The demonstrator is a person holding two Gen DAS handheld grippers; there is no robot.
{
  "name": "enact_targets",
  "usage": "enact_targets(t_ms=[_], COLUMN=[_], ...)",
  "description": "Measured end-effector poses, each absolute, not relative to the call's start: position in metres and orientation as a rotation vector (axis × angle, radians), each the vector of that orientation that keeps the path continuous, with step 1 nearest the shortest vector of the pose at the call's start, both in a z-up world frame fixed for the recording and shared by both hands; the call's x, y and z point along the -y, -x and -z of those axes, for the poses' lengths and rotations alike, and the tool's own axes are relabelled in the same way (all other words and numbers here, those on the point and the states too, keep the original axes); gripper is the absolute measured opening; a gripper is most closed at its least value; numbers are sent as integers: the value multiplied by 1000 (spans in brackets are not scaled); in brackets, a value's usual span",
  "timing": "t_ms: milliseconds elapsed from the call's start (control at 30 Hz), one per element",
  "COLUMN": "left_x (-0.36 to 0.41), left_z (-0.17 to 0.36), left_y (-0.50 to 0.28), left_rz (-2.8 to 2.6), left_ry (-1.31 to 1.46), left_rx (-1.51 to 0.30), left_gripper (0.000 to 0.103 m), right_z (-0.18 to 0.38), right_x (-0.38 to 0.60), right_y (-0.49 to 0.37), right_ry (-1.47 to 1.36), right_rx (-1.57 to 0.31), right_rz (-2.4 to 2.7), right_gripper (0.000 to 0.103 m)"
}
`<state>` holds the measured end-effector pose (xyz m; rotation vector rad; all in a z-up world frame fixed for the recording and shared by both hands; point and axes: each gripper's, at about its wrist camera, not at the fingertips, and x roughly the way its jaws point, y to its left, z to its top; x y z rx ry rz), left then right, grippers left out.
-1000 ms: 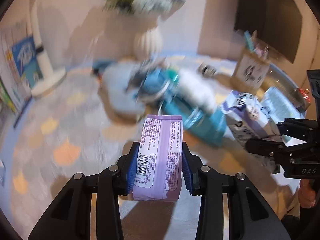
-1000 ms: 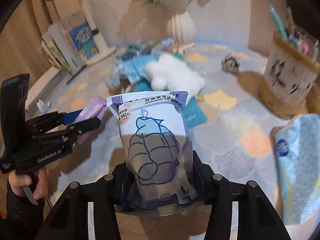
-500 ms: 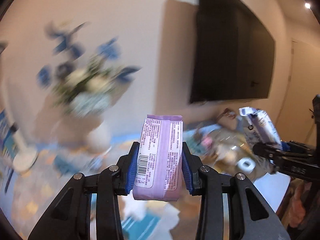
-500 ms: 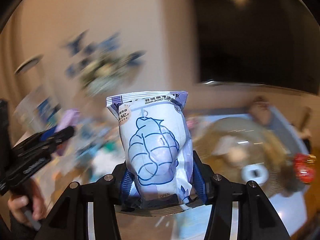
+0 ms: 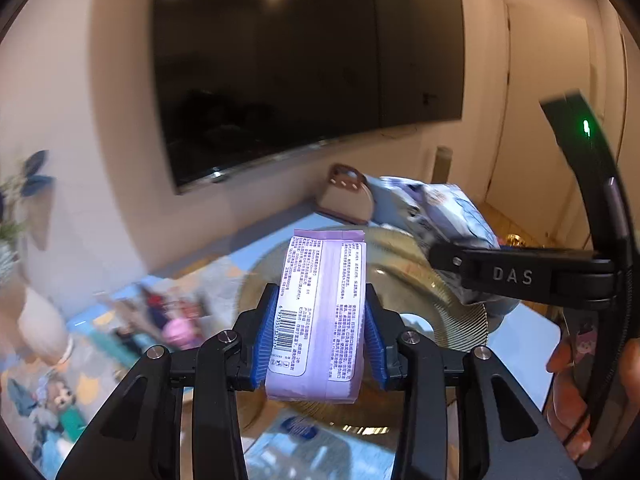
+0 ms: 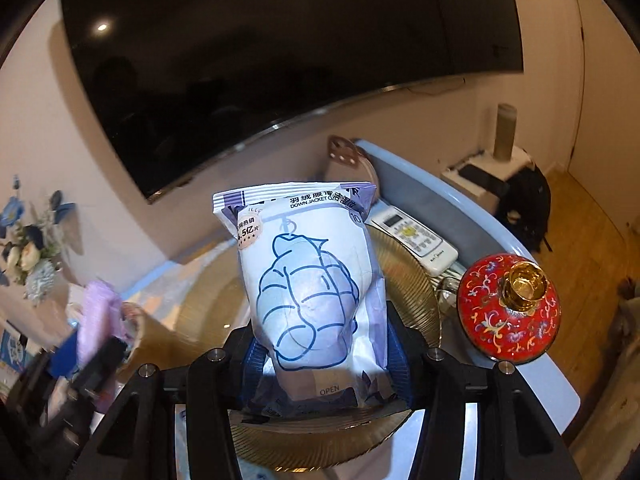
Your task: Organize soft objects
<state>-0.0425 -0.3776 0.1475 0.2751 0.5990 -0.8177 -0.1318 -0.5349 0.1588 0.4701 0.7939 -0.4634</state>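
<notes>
While both packs ride above the table, the relation that counts is pack-over-tray. Left gripper: blue-padded fingers on either flank of the purple tissue pack, which stands upright, long axis running straight out along the fingers, barcode panel facing the camera. The jaws are easing apart at this moment, yet the pack is between them and the pads look to be touching it. Right gripper: fingers clamped at mid-width on the lower end of the down-jacket wipes pouch, also upright, "OPEN" tab down by the fingers.

Target, by my reading: the round gold ribbed tray, lying below and just ahead of both packs. In the right view the pouch hangs over the tray's centre; the purple pack shows off to the left, nearer the tray's rim. So the right hand looks better placed. Beside the tray: white remote control, red enamel jar.
</notes>
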Motion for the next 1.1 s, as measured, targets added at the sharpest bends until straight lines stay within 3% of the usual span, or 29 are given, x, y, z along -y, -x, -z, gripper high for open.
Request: enact_targets(t_ms=[33,67,100,133,467,733,800,867,1000,1100], left_x=[387,392,396,396,304,181,152,113,48,9], left_z=[-143,-141,-139,-137,-170,-187,-180,-173,-151,-115], left_y=[41,40,40,41,76,97,94,91,83,72], left_rz=[841,841,823,806,806,580,523,457,296,192], left_ry=[-290,-303,-317,-323,-232,-135,-94,-38,42,57], left_rx=[-602,-603,-601,-596,-531,-511,-533,-565,-591,-652], left_gripper=[46,60,75,77,77,77,77,77,78,78], right_z=[-156,-154,-152,-151,-155,-202,-209,-209,-185,-128], right_x=[539,543,545,546,511,409,376,339,270,217], right_y=[127,125,124,126,149,155,155,152,138,123], right_ry=[-482,-494,-499,-496,-493,-345,-301,-251,-207,-228], right_rx=[-798,-800,-801,-805,-790,-715,-703,-703,-744,-801], right_rz=[457,444,442,452,389,203,123,56,-70,-184], right_gripper=[57,66,68,68,68,68,72,82,83,85])
